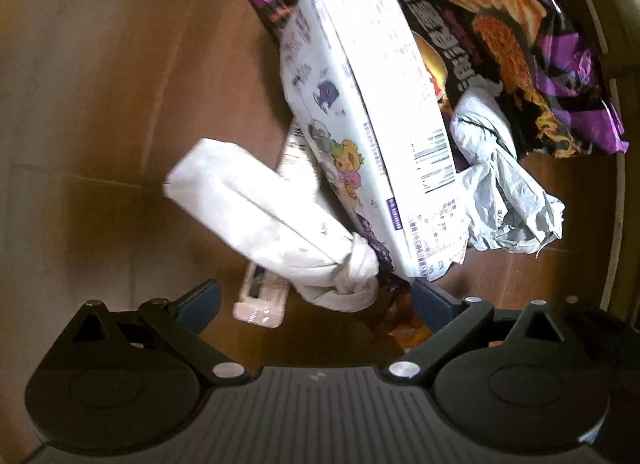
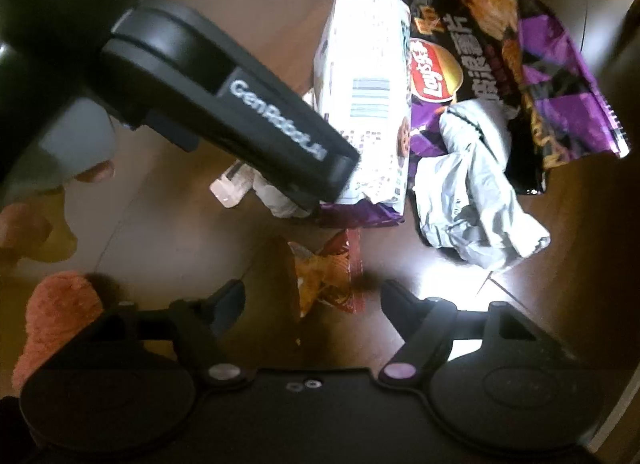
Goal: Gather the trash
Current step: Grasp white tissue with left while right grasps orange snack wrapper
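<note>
Left hand-held gripper point(image 1: 314, 298) spread wide around knotted white wrapper point(image 1: 280, 219) (not pinched); right hand-held gripper point(image 2: 312, 302) parted, empty.

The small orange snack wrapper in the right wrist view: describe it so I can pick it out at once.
Start at the big purple Lay's chip bag lying on the brown floor, then drop past the white barcoded packet. The small orange snack wrapper lies apart, just ahead of the open right gripper. It alone is orange-red and crumpled small.
</note>
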